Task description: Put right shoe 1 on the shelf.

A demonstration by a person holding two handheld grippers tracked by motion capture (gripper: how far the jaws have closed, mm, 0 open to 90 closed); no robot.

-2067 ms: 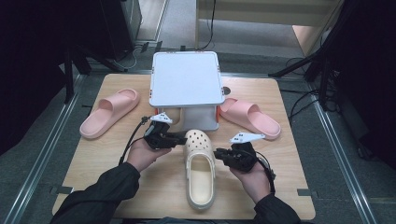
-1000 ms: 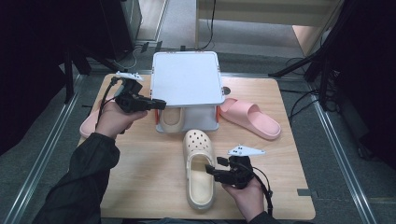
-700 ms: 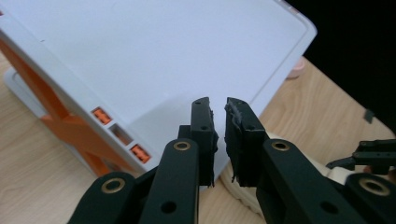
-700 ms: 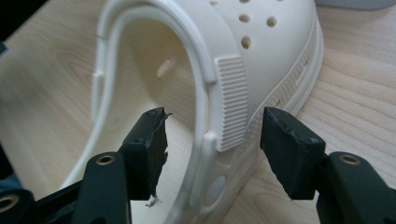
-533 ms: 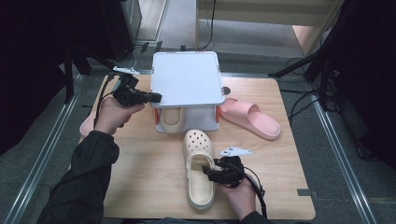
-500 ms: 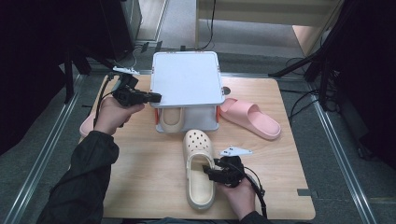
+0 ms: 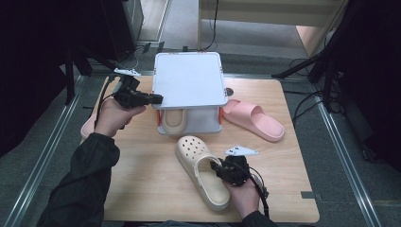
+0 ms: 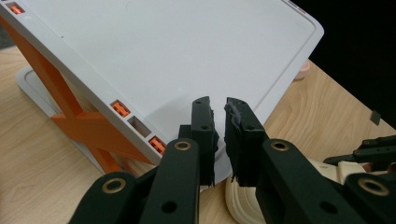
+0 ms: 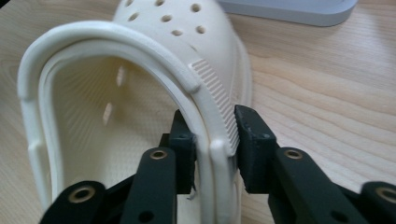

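Note:
A cream perforated clog lies on the wooden table in front of a white shelf. My right gripper holds its right side wall. In the right gripper view the jaws have just been closing, and both pads press on the clog's rim and strap. A second cream clog sits under the shelf. My left gripper hovers at the shelf's left edge. Its jaws stand almost together over the white shelf top, with nothing between them.
The shelf stands on orange supports. A pink slide lies right of it. Another pink slide lies at the left, mostly hidden by my left hand. Dark stands and cables surround the table.
The left hand went from the clog's toe to the shelf's left edge and has since held there. The right gripper slid back along the clog and closed on its side wall.

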